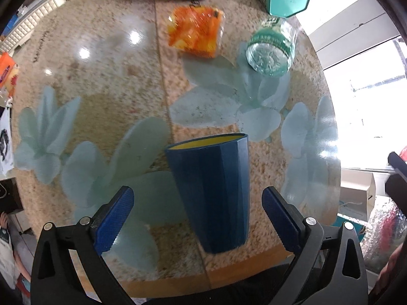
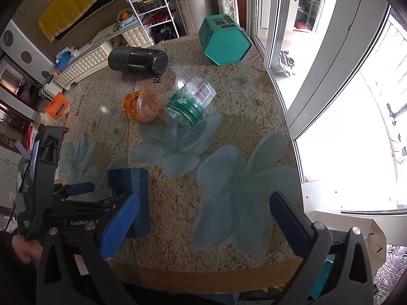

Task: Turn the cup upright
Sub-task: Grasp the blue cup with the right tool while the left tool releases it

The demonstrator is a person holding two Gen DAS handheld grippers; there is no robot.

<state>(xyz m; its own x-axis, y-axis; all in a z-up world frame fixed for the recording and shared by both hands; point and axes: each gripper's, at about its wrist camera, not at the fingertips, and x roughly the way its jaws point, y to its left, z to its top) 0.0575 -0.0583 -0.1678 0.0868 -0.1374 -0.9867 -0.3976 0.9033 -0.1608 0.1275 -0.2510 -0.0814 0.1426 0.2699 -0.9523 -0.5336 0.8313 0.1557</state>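
A dark blue faceted cup [image 1: 212, 193] with a yellow inside stands upright on the table near its front edge, mouth up. My left gripper [image 1: 197, 218] is open; its blue pads sit on either side of the cup with gaps on both sides, touching nothing. In the right wrist view the cup [image 2: 132, 198] shows at lower left, partly hidden by the left gripper's fingers [image 2: 81, 188]. My right gripper [image 2: 203, 226] is open and empty over the table's front edge, to the right of the cup.
A round floral-print table [image 2: 229, 132] carries an orange jar [image 2: 141, 105] and a green-labelled clear jar [image 2: 188, 104] on their sides, a black cylinder [image 2: 138, 59] lying at the back, and a teal hexagonal box [image 2: 223, 40]. Glass doors stand to the right.
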